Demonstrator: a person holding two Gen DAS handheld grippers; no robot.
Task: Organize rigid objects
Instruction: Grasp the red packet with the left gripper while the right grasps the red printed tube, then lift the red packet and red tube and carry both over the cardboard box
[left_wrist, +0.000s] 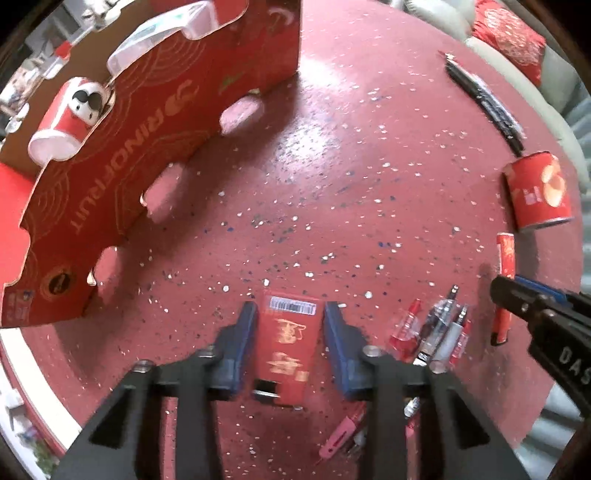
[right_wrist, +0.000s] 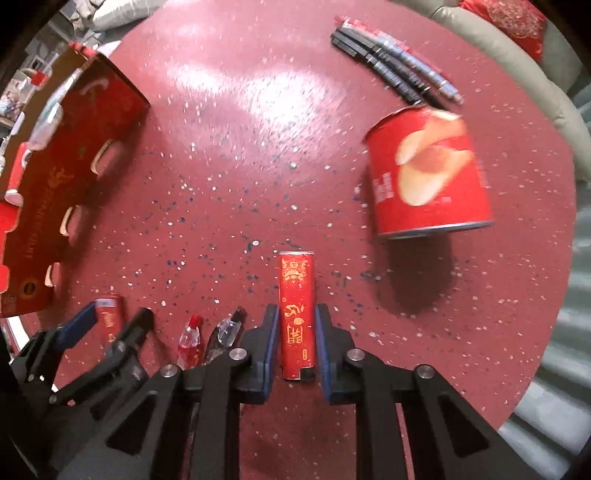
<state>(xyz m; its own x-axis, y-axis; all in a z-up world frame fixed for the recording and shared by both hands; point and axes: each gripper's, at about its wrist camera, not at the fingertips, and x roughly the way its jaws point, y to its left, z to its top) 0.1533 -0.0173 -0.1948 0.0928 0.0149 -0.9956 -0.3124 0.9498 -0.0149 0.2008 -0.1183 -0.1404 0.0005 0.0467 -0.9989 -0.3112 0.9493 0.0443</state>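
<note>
Only the left wrist view shows the doll-printed cup (left_wrist: 70, 118).

Both wrist cameras look straight down, close over the red table (left_wrist: 332, 155). Each catches the cardboard box (left_wrist: 122, 177) and the chip can (right_wrist: 428, 173).

We see a speckled red round table (right_wrist: 280, 122), a pale grey sofa (right_wrist: 517, 62) behind it, and 1 red patterned cushion (left_wrist: 511, 37) resting on that sofa.
</note>
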